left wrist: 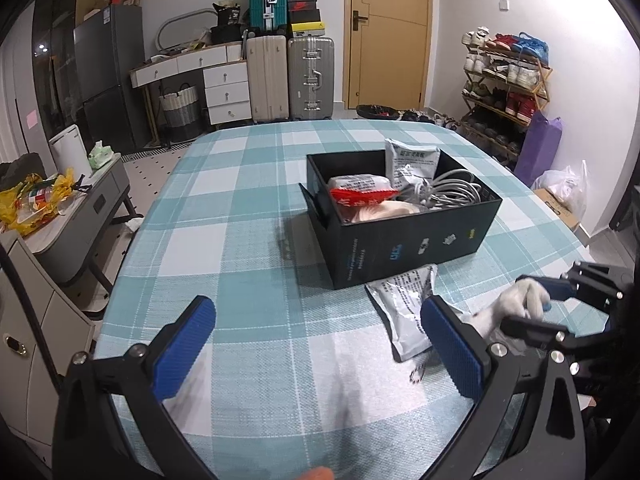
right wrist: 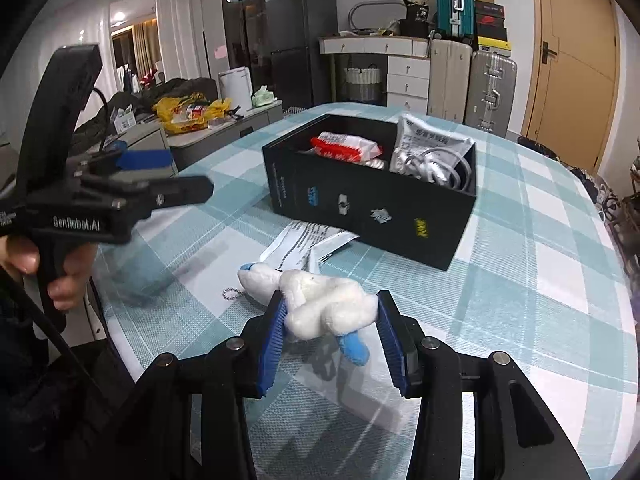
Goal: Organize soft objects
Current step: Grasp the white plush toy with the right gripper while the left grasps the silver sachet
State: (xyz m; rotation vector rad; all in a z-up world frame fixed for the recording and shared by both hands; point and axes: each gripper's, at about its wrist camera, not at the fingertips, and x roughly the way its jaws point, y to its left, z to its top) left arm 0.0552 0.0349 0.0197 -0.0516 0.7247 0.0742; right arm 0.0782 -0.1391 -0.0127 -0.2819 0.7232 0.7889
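White plush toy [right wrist: 320, 304] with blue tips, lifted above checked cloth, black box [right wrist: 372, 204] of packets beyond

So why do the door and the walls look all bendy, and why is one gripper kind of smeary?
Left wrist view: the fisheye lens bows the door and curves the table edge. Right wrist view: the same bending, and the left gripper looks a bit smeared, while the white plush toy between the right gripper's jaws is sharp, with its shadow on the cloth below.
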